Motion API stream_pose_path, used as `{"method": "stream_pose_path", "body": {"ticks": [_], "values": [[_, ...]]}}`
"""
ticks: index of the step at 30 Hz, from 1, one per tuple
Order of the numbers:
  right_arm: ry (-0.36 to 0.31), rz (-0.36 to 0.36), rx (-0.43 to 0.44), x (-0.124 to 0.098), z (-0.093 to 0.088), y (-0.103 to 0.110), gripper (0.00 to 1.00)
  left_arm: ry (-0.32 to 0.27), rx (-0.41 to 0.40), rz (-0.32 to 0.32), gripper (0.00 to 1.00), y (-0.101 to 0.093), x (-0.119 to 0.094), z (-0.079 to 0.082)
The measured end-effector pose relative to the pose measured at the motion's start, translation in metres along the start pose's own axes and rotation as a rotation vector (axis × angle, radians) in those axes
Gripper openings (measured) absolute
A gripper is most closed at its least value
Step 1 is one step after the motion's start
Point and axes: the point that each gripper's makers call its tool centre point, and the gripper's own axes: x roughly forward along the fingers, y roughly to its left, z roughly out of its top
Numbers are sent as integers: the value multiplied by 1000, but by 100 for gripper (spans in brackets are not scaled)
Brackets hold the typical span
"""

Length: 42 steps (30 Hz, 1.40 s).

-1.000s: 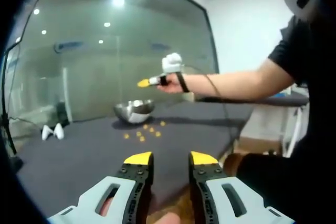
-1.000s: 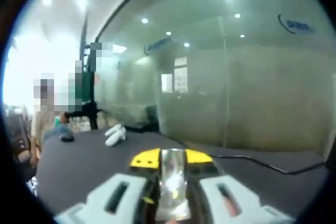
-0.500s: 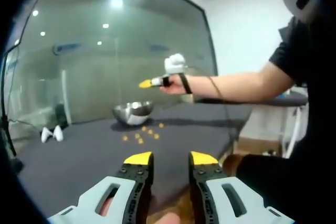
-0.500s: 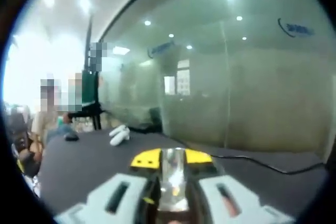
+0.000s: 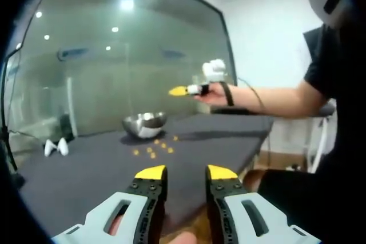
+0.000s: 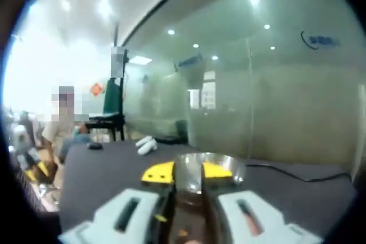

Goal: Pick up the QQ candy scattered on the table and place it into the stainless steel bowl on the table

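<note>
Right tool (image 6: 188, 173), jaws near together, fronts the steel bowl (image 6: 213, 160).

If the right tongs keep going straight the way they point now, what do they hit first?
Probably the steel bowl, which sits just beyond the tips of the right tongs. Depth is unclear; they may pass over it.

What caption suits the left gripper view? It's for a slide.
Open left hand-held gripper waits low while the right hand-held gripper hangs beyond the stainless steel bowl, candies scattered on the dark table.
</note>
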Motion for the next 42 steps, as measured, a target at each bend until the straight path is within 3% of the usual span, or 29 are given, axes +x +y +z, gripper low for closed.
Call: {"method": "stream_pose_path", "body": {"ticks": [7, 12, 14, 18, 25, 32, 42], "values": [[-27, 5, 16, -32, -8, 13, 18, -7, -2, 1, 28, 2, -2, 0], [38, -4, -69, -53, -42, 22, 17, -7, -3, 2, 28, 2, -4, -1], [29, 1, -148, -60, -45, 25, 17, -4, -1, -1, 28, 2, -4, -2], [20, 3, -86, -70, -55, 26, 17, 2, 4, -6, 28, 3, -4, -3], [68, -26, -41, -77, -85, 22, 17, -14, -11, -20, 28, -1, -2, 0], [88, -38, -65, -80, -89, 22, 16, -31, -40, -21, 28, 1, -3, 6], [158, -24, -28, -57, -117, 18, 18, -24, -34, -19, 28, 1, -1, 4]]}}
